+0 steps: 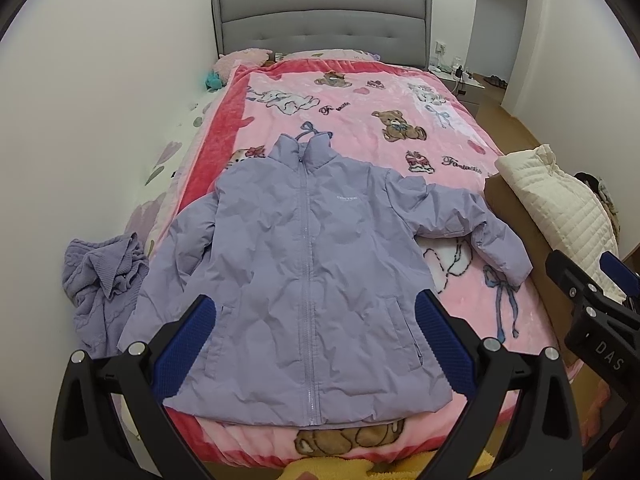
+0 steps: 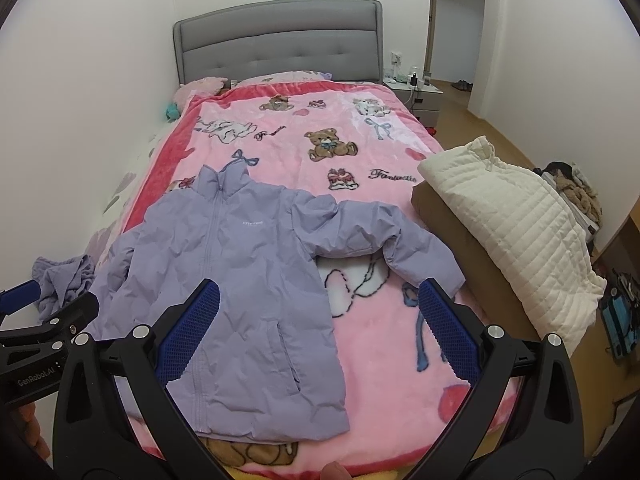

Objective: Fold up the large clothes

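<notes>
Jacket: laid flat, zipped, front up, on the pink blanket.
Handling: judged soft, puffy, light, slippery.
Hold: cuff or hem advised.
Left gripper: spread wide, nothing held.
Right gripper: spread wide, nothing held.

I see the jacket as thin, crinkled, faintly sheeny lilac cloth, puffy. The blanket under it looks like plush fleece with a soft shine. My left gripper and right gripper are matt black plastic with dimpled blue rubbery pads and bright metal bolts. The sweater is knitted. The headboard is tufted grey fabric.
</notes>
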A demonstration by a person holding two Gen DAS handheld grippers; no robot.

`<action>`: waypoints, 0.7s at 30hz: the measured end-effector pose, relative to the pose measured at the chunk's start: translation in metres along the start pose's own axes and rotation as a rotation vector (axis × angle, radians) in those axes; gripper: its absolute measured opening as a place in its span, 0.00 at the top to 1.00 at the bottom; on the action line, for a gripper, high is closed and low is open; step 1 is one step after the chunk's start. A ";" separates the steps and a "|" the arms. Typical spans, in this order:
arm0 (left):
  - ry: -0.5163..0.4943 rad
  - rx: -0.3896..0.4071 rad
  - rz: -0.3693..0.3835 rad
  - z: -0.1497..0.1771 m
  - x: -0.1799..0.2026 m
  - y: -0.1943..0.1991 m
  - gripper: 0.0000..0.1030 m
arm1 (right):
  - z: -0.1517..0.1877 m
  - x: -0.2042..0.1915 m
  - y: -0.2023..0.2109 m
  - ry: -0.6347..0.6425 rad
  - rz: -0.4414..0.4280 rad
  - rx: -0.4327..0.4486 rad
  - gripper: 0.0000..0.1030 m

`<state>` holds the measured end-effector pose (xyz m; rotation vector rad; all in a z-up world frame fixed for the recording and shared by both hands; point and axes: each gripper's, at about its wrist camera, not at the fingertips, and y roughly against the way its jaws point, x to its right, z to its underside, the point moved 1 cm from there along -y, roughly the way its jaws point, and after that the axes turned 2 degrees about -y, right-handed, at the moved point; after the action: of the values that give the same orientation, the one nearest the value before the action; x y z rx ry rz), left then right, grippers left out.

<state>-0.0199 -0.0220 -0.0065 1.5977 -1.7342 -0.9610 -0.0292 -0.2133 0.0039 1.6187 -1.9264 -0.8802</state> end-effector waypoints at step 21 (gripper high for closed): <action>-0.008 0.009 -0.003 -0.008 -0.002 -0.002 0.05 | -0.005 -0.002 -0.007 0.003 -0.005 -0.004 0.08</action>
<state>-0.0122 -0.0210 -0.0031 1.6041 -1.7444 -0.9642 -0.0209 -0.2126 0.0020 1.6219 -1.9179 -0.8829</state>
